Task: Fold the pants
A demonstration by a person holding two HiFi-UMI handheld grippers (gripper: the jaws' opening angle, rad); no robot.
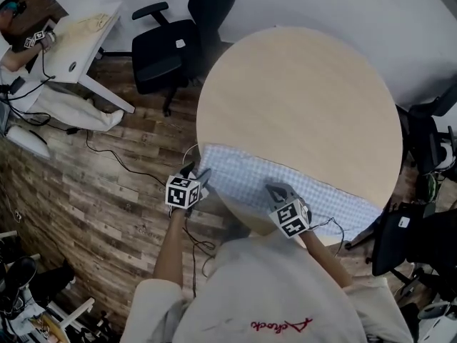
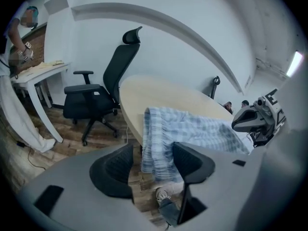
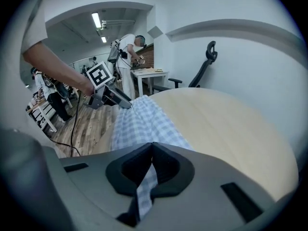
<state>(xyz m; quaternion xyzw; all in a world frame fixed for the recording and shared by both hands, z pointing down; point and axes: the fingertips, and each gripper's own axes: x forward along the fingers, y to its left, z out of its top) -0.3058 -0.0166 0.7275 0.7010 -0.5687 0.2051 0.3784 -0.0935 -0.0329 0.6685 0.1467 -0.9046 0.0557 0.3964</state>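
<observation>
The round wooden table (image 1: 300, 98) fills most of the head view. The blue-and-white checked pants (image 1: 264, 184) lie as a long band across its near edge. Only the left gripper view shows that one end of the pants (image 2: 168, 129) spills over the table (image 2: 159, 93) rim and hangs toward the plank floor. Below it is the person's shoe (image 2: 163, 196), which the head view does not show.

A black office chair (image 1: 168, 48) stands beyond the table. A white desk (image 1: 78, 41) sits in the far corner, and the right gripper view shows another person (image 3: 127, 57) standing at it.

The left gripper (image 1: 198, 179) is at the hanging end. Its own view shows the left gripper (image 2: 153, 162) with jaws spread (released). The cloth shows in the gap, and neither pad presses on it.

The right gripper (image 1: 276, 189) is at the near edge of the band. In its own view the right gripper (image 3: 151, 161) is clenched, with a strip of checked fabric pinched between the pads.

Red cursive writing (image 1: 282, 326) crosses the person's shirt, too looped to read. A white label (image 1: 181, 43) on the chair seat is too small to read.
</observation>
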